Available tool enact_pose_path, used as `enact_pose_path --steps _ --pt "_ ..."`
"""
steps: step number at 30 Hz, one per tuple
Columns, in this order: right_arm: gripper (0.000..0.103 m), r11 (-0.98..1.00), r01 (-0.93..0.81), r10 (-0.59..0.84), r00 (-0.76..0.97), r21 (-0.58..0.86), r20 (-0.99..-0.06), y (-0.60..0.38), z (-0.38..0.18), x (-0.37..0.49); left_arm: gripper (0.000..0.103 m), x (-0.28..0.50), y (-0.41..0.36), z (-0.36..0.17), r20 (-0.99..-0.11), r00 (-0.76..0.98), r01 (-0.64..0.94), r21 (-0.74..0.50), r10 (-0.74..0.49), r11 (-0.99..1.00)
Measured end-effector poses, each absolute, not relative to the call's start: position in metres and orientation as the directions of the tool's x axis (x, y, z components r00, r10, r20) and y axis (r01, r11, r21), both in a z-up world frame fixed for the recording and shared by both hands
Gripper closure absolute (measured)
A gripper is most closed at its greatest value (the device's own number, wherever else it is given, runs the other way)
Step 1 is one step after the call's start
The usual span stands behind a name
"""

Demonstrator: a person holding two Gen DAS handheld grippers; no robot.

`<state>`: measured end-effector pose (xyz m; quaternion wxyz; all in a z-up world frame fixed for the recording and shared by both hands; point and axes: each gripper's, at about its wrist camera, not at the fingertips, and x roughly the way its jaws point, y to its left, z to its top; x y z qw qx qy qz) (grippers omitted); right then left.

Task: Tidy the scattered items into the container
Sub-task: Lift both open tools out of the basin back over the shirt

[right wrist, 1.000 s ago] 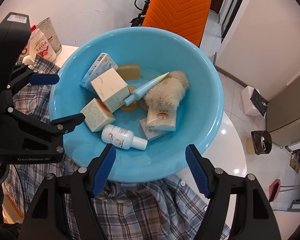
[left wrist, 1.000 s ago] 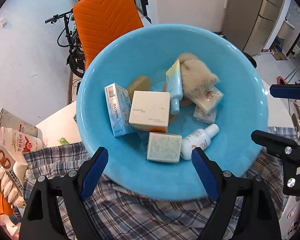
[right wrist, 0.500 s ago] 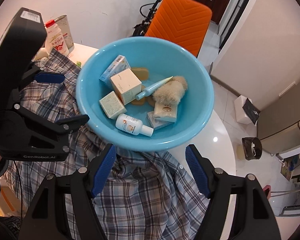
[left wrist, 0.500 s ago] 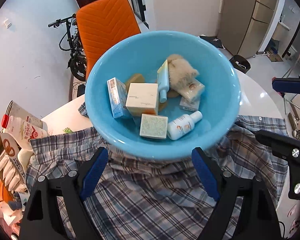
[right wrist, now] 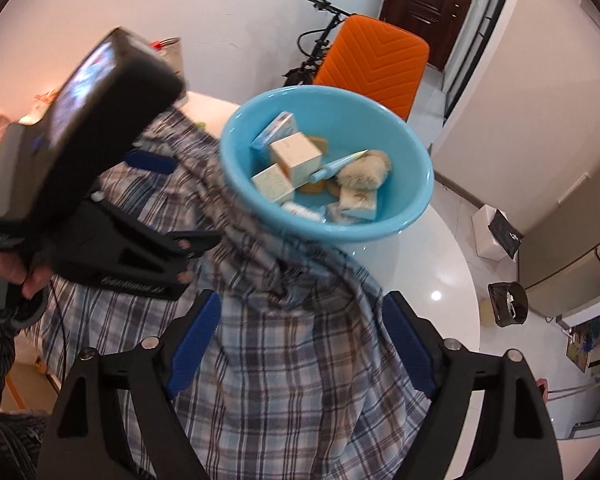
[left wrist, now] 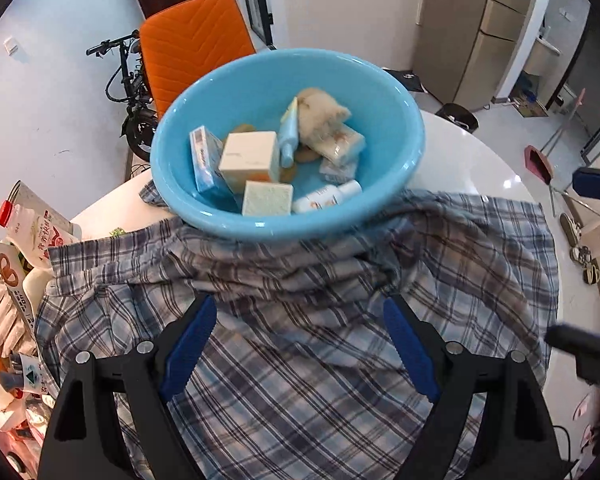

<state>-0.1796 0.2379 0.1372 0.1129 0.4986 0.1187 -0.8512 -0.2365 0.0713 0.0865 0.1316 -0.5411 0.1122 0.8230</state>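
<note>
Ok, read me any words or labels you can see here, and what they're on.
No text is sharp enough to quote.
Blue box: print along its side, blurred.
Milk bottle: red Chinese characters, too small to read.
Left claw: white lettering on its body, motion-blurred.

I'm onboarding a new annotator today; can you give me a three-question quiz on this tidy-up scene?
1. True or false: the left claw holds a box.
2. What does the blue basin partly rest on? A) plaid shirt B) orange chair C) floor
3. Fill in: the white bottle lies ____ the basin.

Key
1. False: both it and the right claw are open and hold nothing.
2. A
3. inside
</note>
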Motion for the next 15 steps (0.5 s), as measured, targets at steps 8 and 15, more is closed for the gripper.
enact_pose_path --steps 8,15 --pt "0.021 -0.948 0.317 -0.162 -0.458 0.010 -0.874 0.242 0.121 -0.133 0.016 -0.198 0.073 0.085 -0.912 -0.395 -0.366 0.042 0.114 -0.930" --pt "0.021 -0.968 0.249 -0.147 -0.493 0.023 -0.857 0.251 0.100 -0.099 0.016 -0.157 0.065 0.082 -0.891 -0.429 -0.365 0.018 0.151 -0.931"
